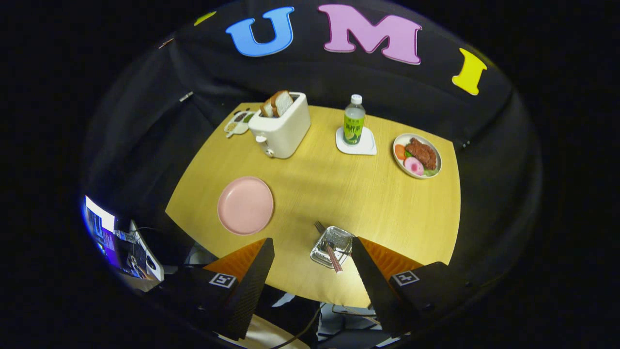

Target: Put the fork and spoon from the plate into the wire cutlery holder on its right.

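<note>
The tool (310,252) hangs high above the round pale-wood tabletop (378,203) with its two fingers spread wide and nothing between them. Between the fingertips, down on the tabletop near its closest edge, stands the small silver wire cutlery holder (332,245). Cutlery already sits in it: the tines of a metal fork (320,227) poke out over its far rim, and a slim dark handle with a pale tip (334,259) leans out over its near rim. Whether that handle belongs to the fork or to a second piece is too small to tell, and no spoon bowl can be made out with any certainty. To the left of the holder lies the round pink plate (245,205), and its surface is bare, with no fork or spoon on it. Judged from this, the task looks finished or all but finished: the plate is cleared and the cutlery is in the holder on its right, so what is left, if anything, is to draw the tool away. Farther back stand a white toaster with bread slices (281,125), a green-labelled bottle on a white coaster (354,121) and a dish of food (417,156), none of them part of the job.
</note>
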{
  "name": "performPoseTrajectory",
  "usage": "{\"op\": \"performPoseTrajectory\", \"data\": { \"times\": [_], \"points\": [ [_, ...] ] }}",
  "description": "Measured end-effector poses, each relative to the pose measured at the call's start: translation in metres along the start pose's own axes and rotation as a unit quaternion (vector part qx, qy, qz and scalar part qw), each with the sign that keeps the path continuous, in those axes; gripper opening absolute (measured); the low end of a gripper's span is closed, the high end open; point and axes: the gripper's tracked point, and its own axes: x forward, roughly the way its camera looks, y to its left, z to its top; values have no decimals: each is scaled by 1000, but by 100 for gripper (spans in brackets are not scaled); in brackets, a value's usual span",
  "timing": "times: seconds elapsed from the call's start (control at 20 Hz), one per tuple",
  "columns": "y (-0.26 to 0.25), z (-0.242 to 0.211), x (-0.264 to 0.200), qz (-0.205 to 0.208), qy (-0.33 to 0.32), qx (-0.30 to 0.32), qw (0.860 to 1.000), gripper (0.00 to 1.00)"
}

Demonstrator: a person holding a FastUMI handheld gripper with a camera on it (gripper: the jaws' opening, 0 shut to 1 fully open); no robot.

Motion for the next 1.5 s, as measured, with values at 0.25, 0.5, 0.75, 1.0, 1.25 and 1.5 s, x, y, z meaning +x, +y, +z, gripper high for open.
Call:
{"op": "performPoseTrajectory", "data": {
  "times": [0.25, 0.5, 0.75, 1.0, 1.25, 1.5],
  "points": [
    [13, 30, -35, -19, -134, -8, 991, 100],
    [45, 54, -67, -25, -233, 6, 972, 100],
    [70, 90, -121, -19, -363, 30, 931, 99],
    [67, 96, -150, -41, -441, 35, 896, 99],
    [67, 78, -140, -46, -449, 47, 891, 99],
    [50, 54, -113, -91, -416, 38, 904, 99]
  ]
}}
